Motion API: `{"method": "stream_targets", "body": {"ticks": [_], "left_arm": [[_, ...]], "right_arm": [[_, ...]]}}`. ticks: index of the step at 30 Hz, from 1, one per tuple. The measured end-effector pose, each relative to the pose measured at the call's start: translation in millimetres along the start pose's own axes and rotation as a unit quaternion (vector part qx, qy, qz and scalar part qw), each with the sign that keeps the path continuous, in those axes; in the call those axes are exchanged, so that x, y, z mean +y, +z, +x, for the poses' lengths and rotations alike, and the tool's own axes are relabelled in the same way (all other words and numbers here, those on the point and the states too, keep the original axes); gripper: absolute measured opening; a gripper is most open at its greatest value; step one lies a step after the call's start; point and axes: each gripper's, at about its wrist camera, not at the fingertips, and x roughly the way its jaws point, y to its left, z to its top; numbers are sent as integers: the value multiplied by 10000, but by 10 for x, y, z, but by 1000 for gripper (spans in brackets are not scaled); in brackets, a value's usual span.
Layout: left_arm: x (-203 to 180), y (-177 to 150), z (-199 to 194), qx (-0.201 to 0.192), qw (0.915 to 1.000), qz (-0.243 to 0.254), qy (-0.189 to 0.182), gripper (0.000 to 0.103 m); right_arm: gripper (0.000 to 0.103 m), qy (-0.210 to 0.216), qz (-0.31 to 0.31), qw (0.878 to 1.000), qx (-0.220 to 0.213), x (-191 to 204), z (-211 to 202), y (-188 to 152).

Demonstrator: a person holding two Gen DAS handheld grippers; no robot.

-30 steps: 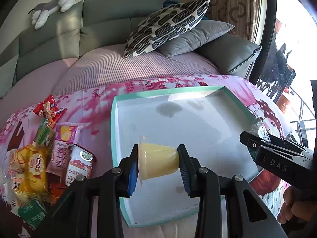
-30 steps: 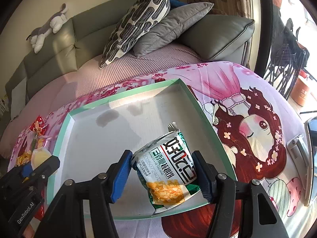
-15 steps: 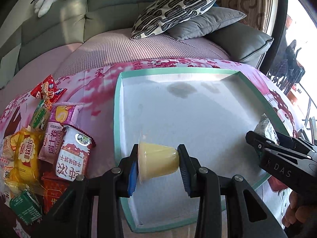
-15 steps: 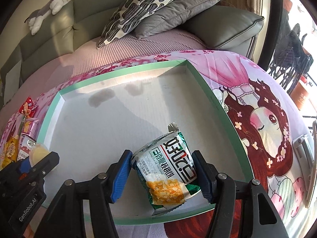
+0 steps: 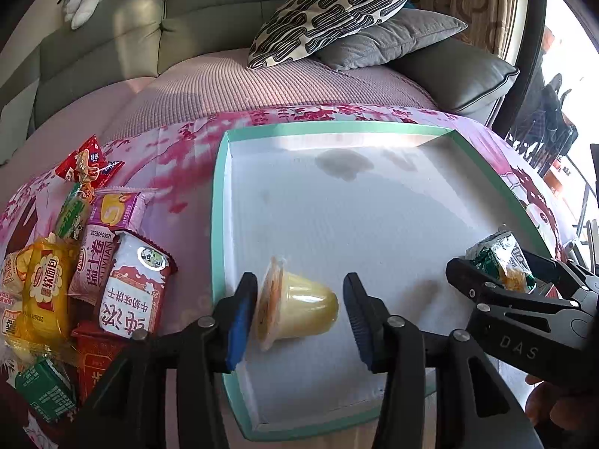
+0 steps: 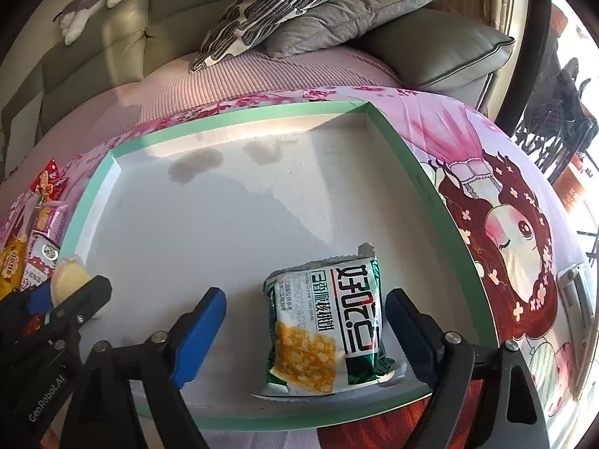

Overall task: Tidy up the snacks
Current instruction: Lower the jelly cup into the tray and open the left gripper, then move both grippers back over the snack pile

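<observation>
A yellow jelly cup (image 5: pixel 295 310) lies on its side on the white floor of the green-rimmed tray (image 5: pixel 219 224), near its front left corner. My left gripper (image 5: pixel 299 316) straddles the cup; its jaws are opening and a narrow gap shows at each blue pad. A green-and-white snack packet (image 6: pixel 329 321) lies flat on the tray (image 6: pixel 397 138) floor near the front right rim. My right gripper (image 6: pixel 305 333) stands over it with jaws opening wide, both pads well clear of the packet.
A pile of several wrapped snacks (image 5: pixel 93 269) lies on the pink patterned cloth (image 5: pixel 179 157) left of the tray. A sofa with cushions (image 5: pixel 337 11) stands behind. A person's hand (image 5: pixel 554 408) shows at the lower right.
Both grippers let go: the left pads spread off the jelly cup, which now rests on the tray floor, and the right jaws spread wide, leaving the packet flat in the tray.
</observation>
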Motion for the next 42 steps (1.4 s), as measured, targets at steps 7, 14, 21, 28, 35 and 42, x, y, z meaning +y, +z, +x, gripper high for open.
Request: {"method": "stream_targets", "body": {"ticks": [7,14,21,28,35,42], "left_arm": [[-8,34,-87,-132,9999,-32,-61,75],[-42,66,-163,-310,9995,3,36,87],[4,111,-312,-683,9967,-45,429,92],[303,128,-453,-836,9912,-573,853,92],[740,47,-606,-895,9829,-951,1302,92],[1196,-113,-752,-813,9757,-1447,1429,92]], "right_arm": [[103,-59,-9,9999,-160,1,-49,15],[103,-137,19,9994,-319,-30,-122,31],[103,-8,12,9982,-605,-17,-247,52],[103,-9,-184,9973,-711,81,-307,69],[103,126,-413,9952,-877,231,-338,53],[103,618,-421,9942,-771,421,-315,17]]}}
